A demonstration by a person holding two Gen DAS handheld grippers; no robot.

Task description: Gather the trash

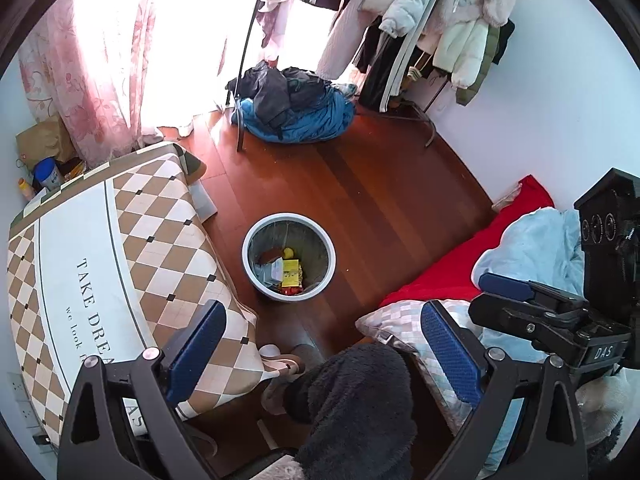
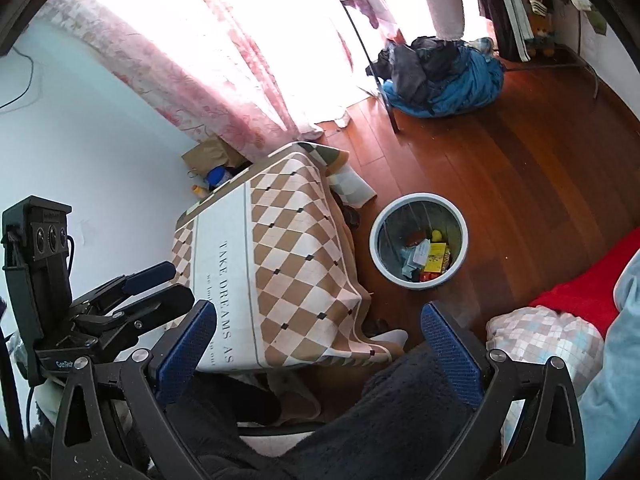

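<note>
A round white-rimmed trash bin [image 1: 256, 276] stands on the wooden floor and holds several pieces of trash, among them a yellow packet [image 1: 291, 273]. It also shows in the right wrist view [image 2: 378, 256]. My left gripper [image 1: 323, 350] is open and empty, held high above the floor, with the bin ahead of its blue pads [image 1: 198, 344]. My right gripper [image 2: 320, 354] is open and empty, also raised, with the bin ahead to its right. The right gripper shows at the right edge of the left wrist view [image 1: 516, 300], and the left gripper at the left of the right wrist view [image 2: 160, 284].
A low table under a checked cloth [image 1: 120, 264] stands left of the bin. A bed with red sheet [image 1: 452, 264] and pillow [image 1: 404, 324] is on the right. A pile of blue and dark clothes [image 1: 296, 108] and a clothes rack [image 1: 420, 40] stand at the back. My dark-trousered leg [image 1: 360, 400] is below.
</note>
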